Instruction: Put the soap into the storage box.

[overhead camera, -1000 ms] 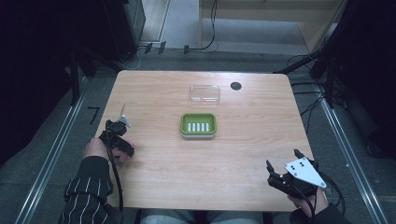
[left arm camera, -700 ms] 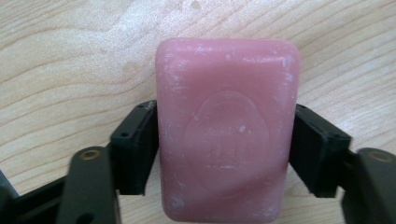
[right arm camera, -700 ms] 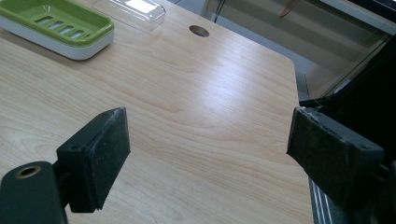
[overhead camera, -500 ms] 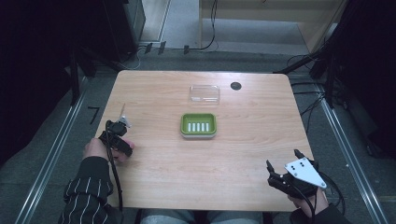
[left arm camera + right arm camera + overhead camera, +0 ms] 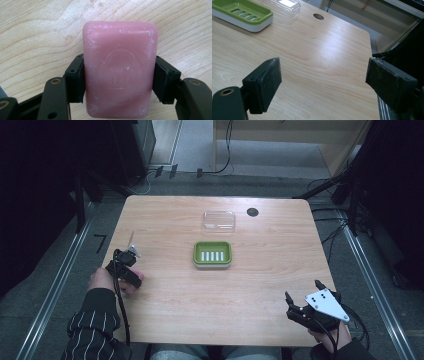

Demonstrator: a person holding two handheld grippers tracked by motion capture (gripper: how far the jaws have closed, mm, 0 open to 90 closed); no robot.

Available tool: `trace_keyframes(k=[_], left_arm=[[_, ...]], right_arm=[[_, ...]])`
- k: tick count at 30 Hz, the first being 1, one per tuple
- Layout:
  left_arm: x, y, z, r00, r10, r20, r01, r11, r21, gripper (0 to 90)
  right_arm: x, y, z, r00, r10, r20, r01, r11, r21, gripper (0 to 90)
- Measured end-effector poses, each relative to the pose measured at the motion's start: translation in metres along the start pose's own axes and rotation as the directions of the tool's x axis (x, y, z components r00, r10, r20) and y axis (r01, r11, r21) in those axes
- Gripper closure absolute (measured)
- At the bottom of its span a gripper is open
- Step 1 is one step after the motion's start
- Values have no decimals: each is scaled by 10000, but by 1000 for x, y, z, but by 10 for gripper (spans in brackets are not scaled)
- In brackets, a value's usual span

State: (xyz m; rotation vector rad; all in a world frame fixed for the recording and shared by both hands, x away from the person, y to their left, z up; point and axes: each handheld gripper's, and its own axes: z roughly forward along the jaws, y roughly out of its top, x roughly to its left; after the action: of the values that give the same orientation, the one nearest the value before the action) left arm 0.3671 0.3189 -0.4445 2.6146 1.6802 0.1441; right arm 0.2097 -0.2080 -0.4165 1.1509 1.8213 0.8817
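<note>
Wooden table (image 5: 30, 30); pink soap (image 5: 120, 70) clamped between left tongs (image 5: 117, 80).

One pink soap bar (image 5: 120, 68); one green soap dish (image 5: 212, 254); one clear plastic lid (image 5: 219, 220). Two tools: left tool (image 5: 118, 82); right tool (image 5: 324, 85). One tabletop (image 5: 260, 270).
</note>
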Motion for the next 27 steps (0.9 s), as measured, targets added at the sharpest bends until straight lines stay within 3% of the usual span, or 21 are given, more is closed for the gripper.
trace_keyframes(k=[14, 17, 27], left_arm=[[-8, 3, -7, 9989, 462, 18, -462, 9987, -198, 383], [-10, 4, -11, 9982, 531, 285, -522, 9981, -332, 382], [-29, 14, -14, 9923, 1226, 160, -1220, 9919, -358, 383]], right_arm=[[-1, -1, -1, 10000, 32, 38, -32, 10000, -36, 139], [0, 0, 0, 10000, -2, 11, 2, 10000, 1, 139], [-1, -1, -1, 10000, 43, 69, -43, 10000, 17, 139]])
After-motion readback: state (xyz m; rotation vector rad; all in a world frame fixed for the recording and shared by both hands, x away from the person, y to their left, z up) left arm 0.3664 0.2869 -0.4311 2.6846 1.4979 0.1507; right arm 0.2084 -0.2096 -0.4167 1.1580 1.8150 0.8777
